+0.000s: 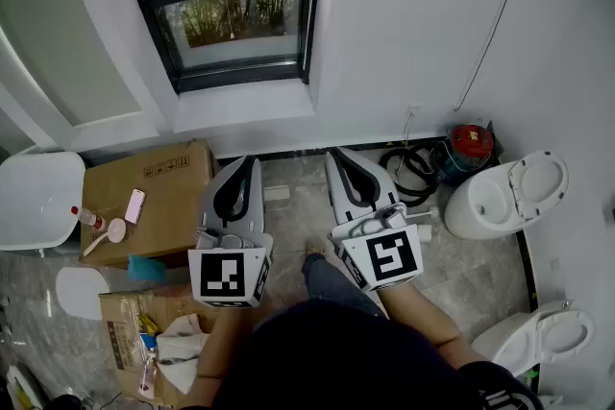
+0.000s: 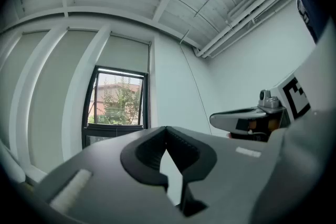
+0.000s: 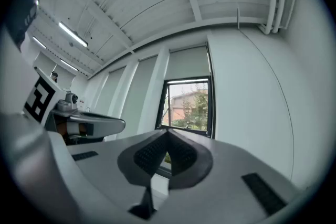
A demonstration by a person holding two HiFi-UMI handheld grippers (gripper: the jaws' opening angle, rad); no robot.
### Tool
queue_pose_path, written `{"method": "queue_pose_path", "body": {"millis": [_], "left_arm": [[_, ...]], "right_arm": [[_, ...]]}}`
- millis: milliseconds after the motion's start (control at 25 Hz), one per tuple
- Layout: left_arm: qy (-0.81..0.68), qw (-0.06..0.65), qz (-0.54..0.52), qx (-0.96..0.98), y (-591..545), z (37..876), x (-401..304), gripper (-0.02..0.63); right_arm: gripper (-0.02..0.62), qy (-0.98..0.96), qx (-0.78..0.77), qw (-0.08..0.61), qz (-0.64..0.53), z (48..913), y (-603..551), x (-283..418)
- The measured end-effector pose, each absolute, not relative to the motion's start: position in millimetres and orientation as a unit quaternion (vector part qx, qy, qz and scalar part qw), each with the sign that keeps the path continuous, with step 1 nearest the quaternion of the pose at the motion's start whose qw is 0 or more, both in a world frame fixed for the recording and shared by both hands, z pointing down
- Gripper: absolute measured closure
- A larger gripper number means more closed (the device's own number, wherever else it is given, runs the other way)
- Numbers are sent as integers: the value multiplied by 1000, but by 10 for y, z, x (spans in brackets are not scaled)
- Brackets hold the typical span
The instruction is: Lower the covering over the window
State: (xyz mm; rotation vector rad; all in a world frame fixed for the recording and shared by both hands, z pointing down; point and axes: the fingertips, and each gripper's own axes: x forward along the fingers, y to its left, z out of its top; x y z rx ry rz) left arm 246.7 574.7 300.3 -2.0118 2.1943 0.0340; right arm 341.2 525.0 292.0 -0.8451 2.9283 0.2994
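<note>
The dark-framed window sits in the white wall ahead of me, with trees outside. In the left gripper view the window has a pale roller blind drawn up over its top; the right gripper view shows the same window and blind. My left gripper and right gripper are held side by side low in front of me, well short of the window. Both are shut with nothing between the jaws. Each camera shows the other gripper: the right gripper and the left gripper.
A thin cord runs down the wall right of the window. On the floor are cardboard boxes at the left, a white basin, a coiled black hose, a red device and two toilets at the right.
</note>
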Motion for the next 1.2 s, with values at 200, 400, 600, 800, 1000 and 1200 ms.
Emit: {"method": "queue_pose_path", "body": {"millis": [200,400,600,800,1000,1200], "left_arm": [[730,88,15,-678,5334,3069,2296,595],[730,81,11,-678,4713,3123,1952,595],[736,77,3,-672,3992,3109,1589,595],[738,65,2,-671,3320,3193,1214,594],[743,52,3,-667,2872,3273,940,591],[751,54,3,-658,2617,3325,708,589]], "right_arm": [[583,955,-280,58,84,2973,4781,3233],[581,955,-281,52,84,3043,4138,2889],[581,959,-271,40,66,3126,3338,2488],[581,968,-243,33,50,3200,2652,1978],[581,975,-218,33,39,3297,2193,1608],[581,975,-216,29,33,3381,1931,1423]]}}
